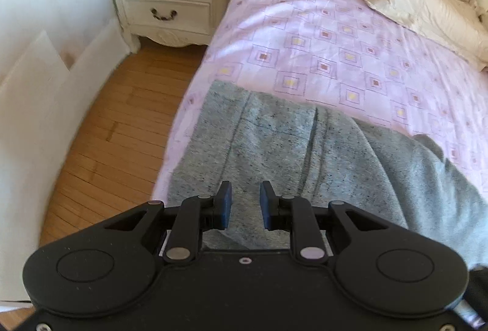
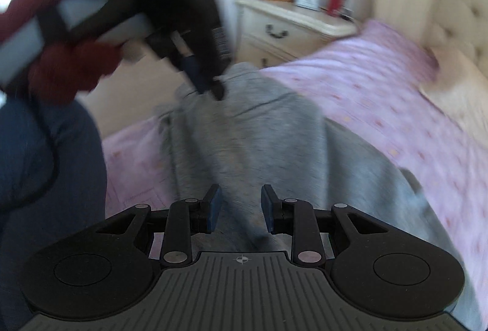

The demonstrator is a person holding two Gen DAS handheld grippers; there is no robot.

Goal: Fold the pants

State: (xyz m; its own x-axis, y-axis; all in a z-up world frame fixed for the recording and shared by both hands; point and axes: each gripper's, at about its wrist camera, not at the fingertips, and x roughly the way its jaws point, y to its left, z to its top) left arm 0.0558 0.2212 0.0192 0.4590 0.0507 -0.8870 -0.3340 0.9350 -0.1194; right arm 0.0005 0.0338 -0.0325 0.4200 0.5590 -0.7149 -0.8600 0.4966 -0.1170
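Grey pants [image 1: 305, 154] lie spread on the pink bedspread [image 1: 320, 35], reaching from beneath the left tool [image 1: 245, 203] toward 12 and 3 o'clock. Its blue pads stand slightly apart, gripping nothing. The right tool [image 2: 241, 206], likewise parted and empty, hangs over the pants; the view is blurred.
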